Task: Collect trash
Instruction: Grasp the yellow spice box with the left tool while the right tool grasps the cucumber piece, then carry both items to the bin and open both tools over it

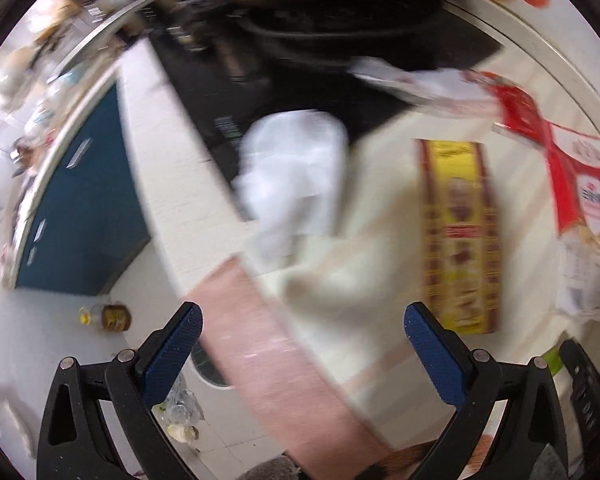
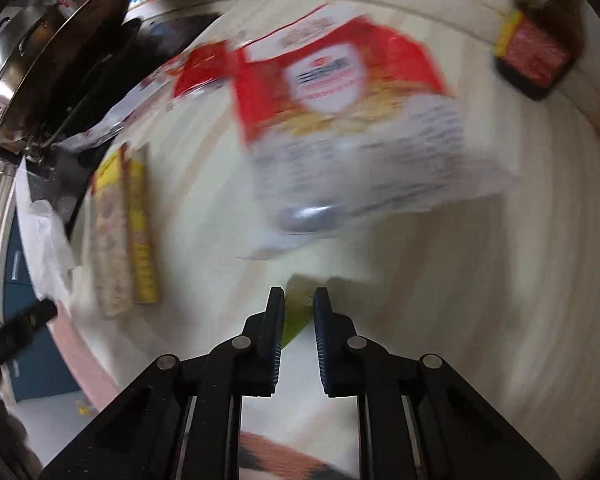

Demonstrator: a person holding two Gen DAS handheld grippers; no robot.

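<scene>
The trash here is sitting all over a cream countertop [image 2: 500, 280]. Closest to the right gripper [image 2: 299, 300] is a small green scrap [image 2: 296, 316], and it's poking up between the two fingers, which are standing almost together around it; too blurry to say if the pads are really pressing on it. Just past that, a big red-and-white plastic bag [image 2: 352, 120] is lying crumpled on the counter, with a yellow box [image 2: 140, 232] lying flat off to its left. In the left wrist view, a wad of white paper [image 1: 296, 184] is sitting partly on the edge of a black stovetop [image 1: 260, 76], near the yellow box.

The left gripper [image 1: 302, 324] is hanging wide open over the counter's pinkish front edge [image 1: 260, 340], nothing between its blue pads [image 1: 172, 356]. A dark pan [image 2: 64, 56] is sitting on the stove, and a dark bottle with a red label [image 2: 536, 56] is standing by the back wall. Blue cabinets [image 1: 84, 216] are showing below.
</scene>
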